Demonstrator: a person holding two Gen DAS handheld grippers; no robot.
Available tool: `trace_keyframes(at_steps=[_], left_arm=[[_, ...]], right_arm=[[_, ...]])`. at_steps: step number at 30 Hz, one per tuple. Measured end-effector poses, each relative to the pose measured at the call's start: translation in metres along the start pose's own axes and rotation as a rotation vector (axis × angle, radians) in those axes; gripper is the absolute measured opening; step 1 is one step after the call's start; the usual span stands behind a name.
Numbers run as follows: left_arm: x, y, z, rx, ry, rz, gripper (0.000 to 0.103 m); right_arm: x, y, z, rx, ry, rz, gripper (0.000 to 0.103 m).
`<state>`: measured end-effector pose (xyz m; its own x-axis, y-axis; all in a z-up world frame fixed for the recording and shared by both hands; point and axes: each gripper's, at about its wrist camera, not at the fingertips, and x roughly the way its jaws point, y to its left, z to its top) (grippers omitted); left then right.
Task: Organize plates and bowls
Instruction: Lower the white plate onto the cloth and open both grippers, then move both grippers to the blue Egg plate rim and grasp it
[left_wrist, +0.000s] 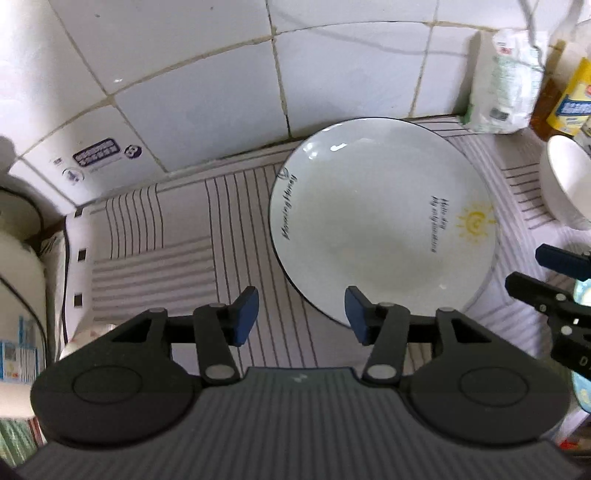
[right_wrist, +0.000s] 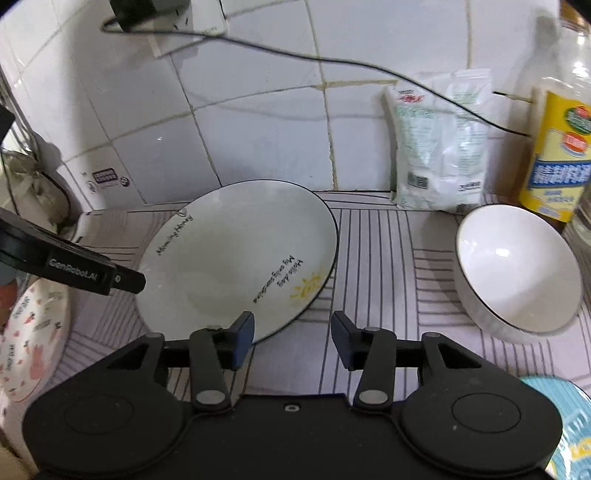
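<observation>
A white plate with a dark rim, script lettering and a yellow sun lies flat on the striped mat; it also shows in the right wrist view. A white bowl stands to its right, at the edge of the left wrist view. My left gripper is open and empty just before the plate's near-left rim. My right gripper is open and empty at the plate's near-right rim. A patterned plate lies at the left.
A white tiled wall backs the counter. A white bag and a yellow-labelled bottle stand at the back right. A cable hangs along the wall. A light blue container sits at the near right. A white appliance stands at the left.
</observation>
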<state>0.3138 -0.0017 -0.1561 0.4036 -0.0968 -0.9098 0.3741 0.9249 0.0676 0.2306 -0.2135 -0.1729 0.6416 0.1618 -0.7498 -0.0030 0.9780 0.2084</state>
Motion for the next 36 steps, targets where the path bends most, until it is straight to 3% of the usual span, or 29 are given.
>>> trace_keyframes(at_steps=[14, 18, 23, 29, 36], left_arm=[[-0.087, -0.063, -0.029, 0.005, -0.079, -0.076, 0.06], [-0.101, -0.092, -0.041, 0.024, -0.085, -0.098, 0.063], [-0.106, -0.127, -0.053, 0.051, -0.069, -0.112, 0.068], [-0.103, -0.166, -0.073, 0.089, -0.027, -0.112, 0.069], [-0.094, -0.195, -0.082, 0.098, -0.004, -0.132, 0.073]], right_arm=[[-0.131, -0.022, -0.024, -0.027, -0.161, 0.02, 0.063], [-0.166, -0.036, -0.04, -0.024, -0.194, 0.008, 0.066], [-0.206, -0.055, -0.07, -0.054, -0.299, 0.051, 0.072], [-0.213, -0.073, -0.098, -0.054, -0.293, 0.003, 0.073], [-0.193, -0.103, -0.134, -0.015, -0.208, -0.081, 0.073]])
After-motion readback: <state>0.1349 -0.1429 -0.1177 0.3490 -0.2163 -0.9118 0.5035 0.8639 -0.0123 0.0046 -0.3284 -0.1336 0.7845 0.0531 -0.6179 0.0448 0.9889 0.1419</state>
